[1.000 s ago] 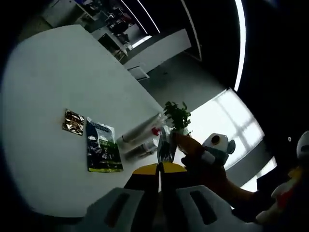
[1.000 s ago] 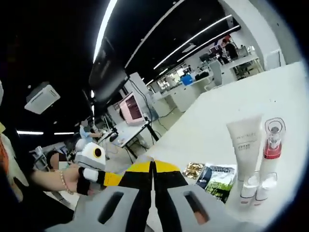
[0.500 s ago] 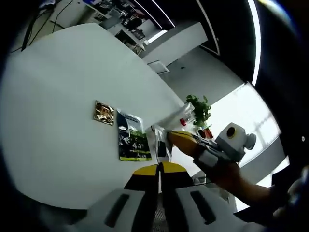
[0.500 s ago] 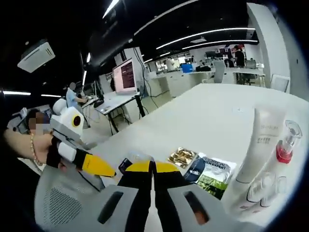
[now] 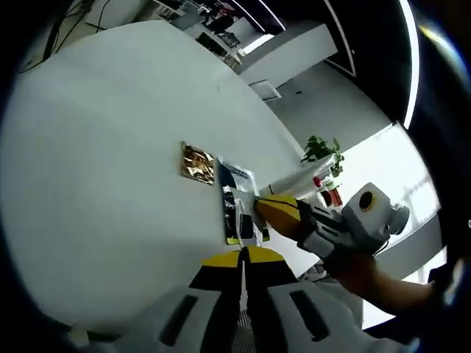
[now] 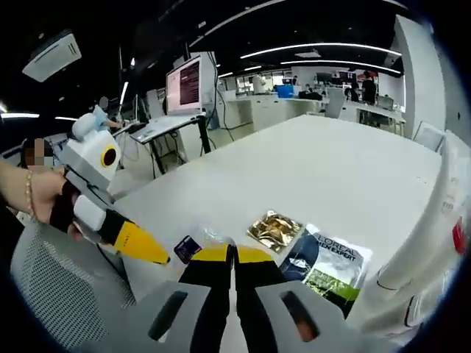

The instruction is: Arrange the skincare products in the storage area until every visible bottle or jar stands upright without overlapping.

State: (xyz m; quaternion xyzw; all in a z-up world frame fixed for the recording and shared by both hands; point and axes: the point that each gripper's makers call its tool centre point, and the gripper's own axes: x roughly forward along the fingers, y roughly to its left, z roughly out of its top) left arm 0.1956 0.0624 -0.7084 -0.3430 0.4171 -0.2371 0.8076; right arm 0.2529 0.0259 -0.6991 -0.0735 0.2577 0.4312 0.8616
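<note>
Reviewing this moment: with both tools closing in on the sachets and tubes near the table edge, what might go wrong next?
1. The white tube stands close by the right tool; a sideways swing might topple it.
2. The green sachet and gold sachet lie flat; shut tools may just slide them on the table.
3. The left tool and right tool converge on the sachets, and might collide.

- A white tube (image 6: 430, 243) is seen standing upright, right of the right gripper's jaws.
- A green-and-white sachet (image 6: 330, 265) and gold sachet (image 6: 274, 229) are laid flat just ahead.
</note>
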